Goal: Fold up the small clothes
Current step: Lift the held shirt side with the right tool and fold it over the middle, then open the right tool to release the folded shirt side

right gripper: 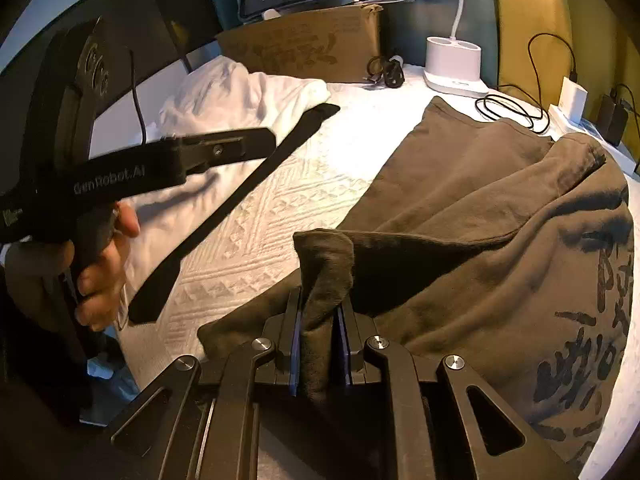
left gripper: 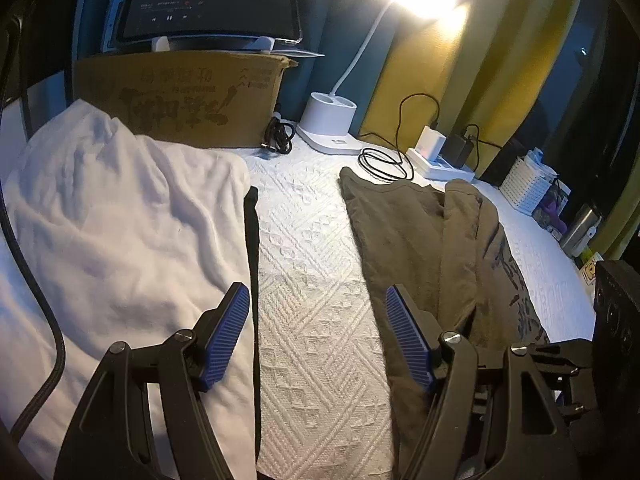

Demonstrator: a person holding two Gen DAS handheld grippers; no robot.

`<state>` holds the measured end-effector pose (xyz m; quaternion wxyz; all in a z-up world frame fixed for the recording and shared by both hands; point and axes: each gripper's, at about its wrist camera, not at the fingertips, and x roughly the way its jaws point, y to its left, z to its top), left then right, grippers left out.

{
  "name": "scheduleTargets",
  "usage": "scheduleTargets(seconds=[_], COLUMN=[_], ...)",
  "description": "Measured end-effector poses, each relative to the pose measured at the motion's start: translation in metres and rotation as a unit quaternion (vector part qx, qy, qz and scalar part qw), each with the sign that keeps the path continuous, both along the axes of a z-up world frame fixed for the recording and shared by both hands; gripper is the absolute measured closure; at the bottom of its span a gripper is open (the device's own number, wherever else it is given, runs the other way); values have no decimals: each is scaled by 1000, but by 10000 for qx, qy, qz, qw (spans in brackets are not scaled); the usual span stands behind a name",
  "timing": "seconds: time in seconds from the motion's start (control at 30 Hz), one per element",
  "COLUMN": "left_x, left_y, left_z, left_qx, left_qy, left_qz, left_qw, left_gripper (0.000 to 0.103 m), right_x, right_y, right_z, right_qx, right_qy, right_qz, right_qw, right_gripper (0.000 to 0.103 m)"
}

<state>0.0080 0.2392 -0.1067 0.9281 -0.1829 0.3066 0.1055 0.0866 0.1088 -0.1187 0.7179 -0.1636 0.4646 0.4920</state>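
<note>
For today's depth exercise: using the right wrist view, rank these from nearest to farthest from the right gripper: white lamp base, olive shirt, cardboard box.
1. olive shirt, pinched in the right gripper.
2. white lamp base, far right.
3. cardboard box, back centre; close call with the lamp base.

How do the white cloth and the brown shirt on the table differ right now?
The white cloth is plain and lies untouched in a rumpled heap; the brown shirt carries dark printed lettering. The right hand-held gripper pinches a bunched piece of the brown shirt, while the left hand-held gripper stands open and empty beside the white cloth. Both lie on the white textured table cover.
</note>
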Motion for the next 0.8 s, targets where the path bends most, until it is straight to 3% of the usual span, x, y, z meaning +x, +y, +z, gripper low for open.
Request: scheduleTargets(seconds=[0.13, 0.2, 0.23, 0.27, 0.43, 0.8], left_x=[3, 5, 6, 9, 19, 71], left_y=[-6, -10, -12, -15, -26, -65], left_z=[6, 10, 12, 14, 21, 33], left_qx=[64, 104, 128, 163, 305, 651], left_qy=[-34, -44, -46, -39, 18, 292], left_qz=[-51, -86, -104, -129, -185, -502], left_qw=[10000, 9999, 9999, 9998, 9994, 9962], left_gripper=[32, 32, 32, 32, 32, 32], right_x=[-7, -11, -13, -16, -14, 55], right_y=[-2, -5, -6, -9, -30, -106], right_z=[3, 6, 9, 12, 27, 35], right_qx=[-13, 1, 25, 85, 226, 371], right_qy=[-28, -10, -8, -12, -104, -121], right_qz=[133, 233, 273, 301, 243, -766], right_qw=[9999, 9997, 9996, 9995, 9994, 9963], right_gripper=[83, 66, 41, 22, 21, 21])
